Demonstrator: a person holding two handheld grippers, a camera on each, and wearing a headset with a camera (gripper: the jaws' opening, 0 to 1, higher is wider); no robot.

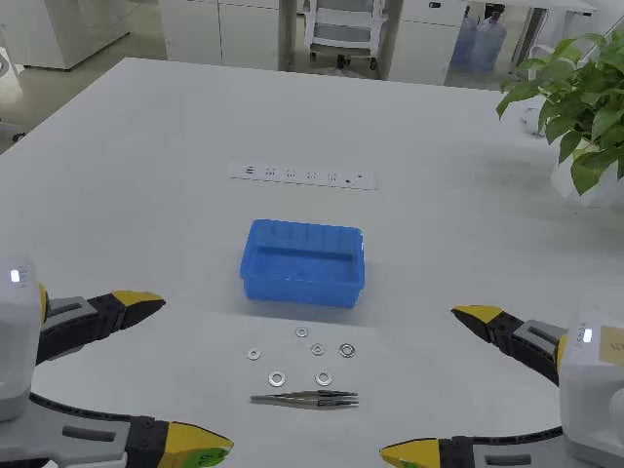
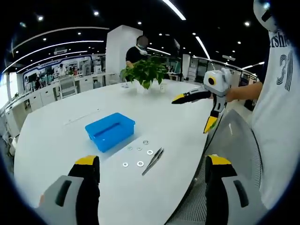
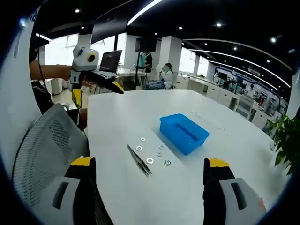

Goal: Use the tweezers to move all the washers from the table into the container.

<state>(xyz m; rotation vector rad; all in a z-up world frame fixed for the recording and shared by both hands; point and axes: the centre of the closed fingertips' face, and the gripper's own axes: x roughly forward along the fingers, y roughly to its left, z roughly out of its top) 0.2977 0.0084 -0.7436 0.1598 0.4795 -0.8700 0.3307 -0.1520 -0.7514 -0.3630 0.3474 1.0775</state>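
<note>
A blue container (image 1: 302, 263) stands open at the table's middle. Several small metal washers (image 1: 277, 377) lie loose on the table just in front of it, and the metal tweezers (image 1: 304, 398) lie flat nearer the table edge. My left gripper (image 1: 180, 375) is open at the left of the washers, my right gripper (image 1: 434, 382) open at their right; both hold nothing. In the left gripper view the container (image 2: 110, 129), washers (image 2: 140, 163) and tweezers (image 2: 153, 161) lie ahead of the open left gripper (image 2: 152, 160). The right gripper view has the tweezers (image 3: 139, 161), washers (image 3: 149, 161) and container (image 3: 183, 131).
A white power strip (image 1: 302, 175) lies behind the container. A potted plant (image 1: 585, 107) stands at the table's far right. A grey mesh chair (image 3: 47, 150) is at the near table edge. People sit at desks in the background.
</note>
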